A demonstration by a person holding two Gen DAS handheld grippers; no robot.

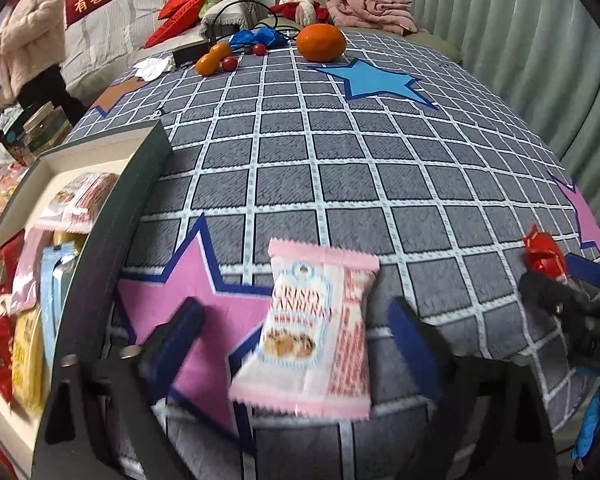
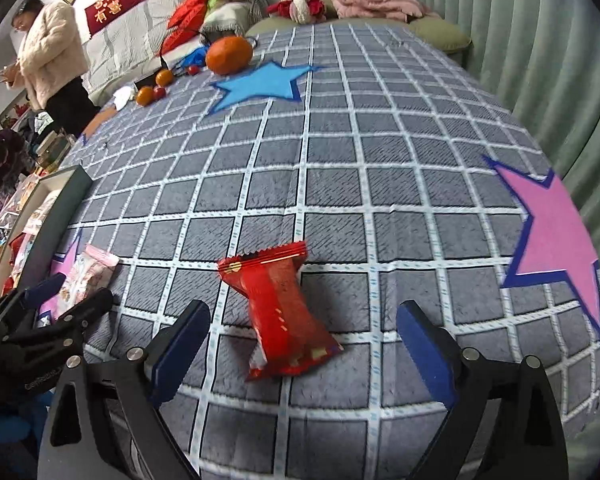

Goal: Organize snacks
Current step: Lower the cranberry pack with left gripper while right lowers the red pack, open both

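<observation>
A pink and white snack packet lies on the checked cloth between the wide-apart blue pads of my left gripper; the pads do not touch it. A red snack packet lies between the spread fingers of my right gripper, also untouched. Each gripper shows in the other's view: the right one by the red packet, the left one by the pink packet. A dark box at the left holds several snack packets.
A large orange, small oranges and red fruits sit at the far edge with cables and a blue bag. A person in a cream jacket stands at the far left. Cushions and a pink blanket lie beyond the table.
</observation>
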